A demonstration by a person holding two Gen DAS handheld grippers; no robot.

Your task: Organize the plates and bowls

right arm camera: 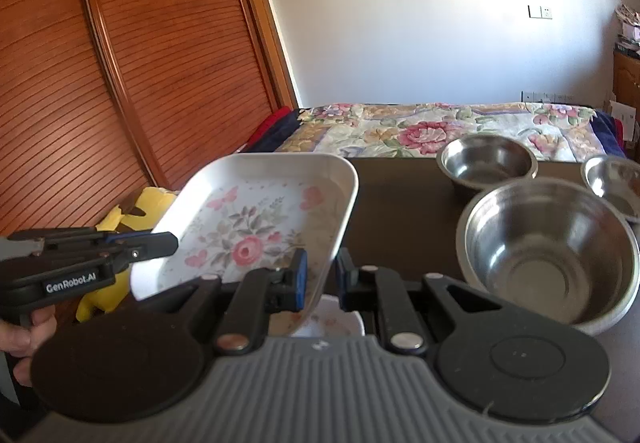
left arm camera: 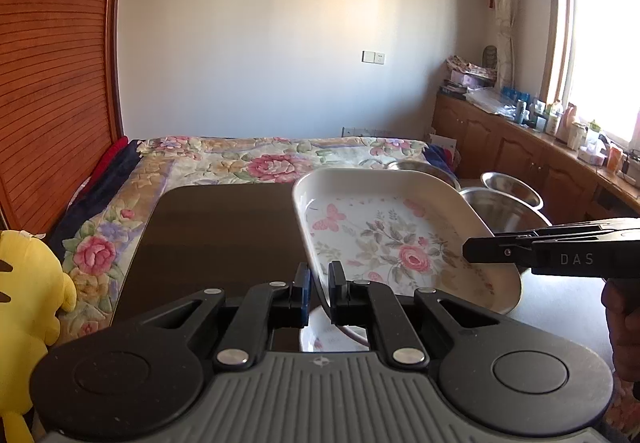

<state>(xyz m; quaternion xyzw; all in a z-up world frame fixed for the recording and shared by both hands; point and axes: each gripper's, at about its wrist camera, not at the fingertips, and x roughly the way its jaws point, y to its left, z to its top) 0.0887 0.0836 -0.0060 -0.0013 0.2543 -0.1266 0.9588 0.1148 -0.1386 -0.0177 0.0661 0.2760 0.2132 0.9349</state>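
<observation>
A white rectangular plate with pink flowers (left arm camera: 384,239) is held up, tilted, above the dark table (left arm camera: 224,231). My left gripper (left arm camera: 320,281) is shut on its near left rim. My right gripper (right arm camera: 322,273) is shut on its right rim; the plate shows in the right wrist view (right arm camera: 256,227). A second floral plate (left arm camera: 332,335) lies on the table under it, mostly hidden. The right gripper's fingers (left arm camera: 500,249) show from the side in the left wrist view, and the left gripper's fingers (right arm camera: 152,243) show in the right wrist view.
Three steel bowls stand on the table's right side: a large one (right arm camera: 548,255), a smaller one behind it (right arm camera: 488,163) and one at the right edge (right arm camera: 616,179). A floral bed (right arm camera: 420,127) lies beyond the table. A yellow plush toy (left arm camera: 28,295) sits left.
</observation>
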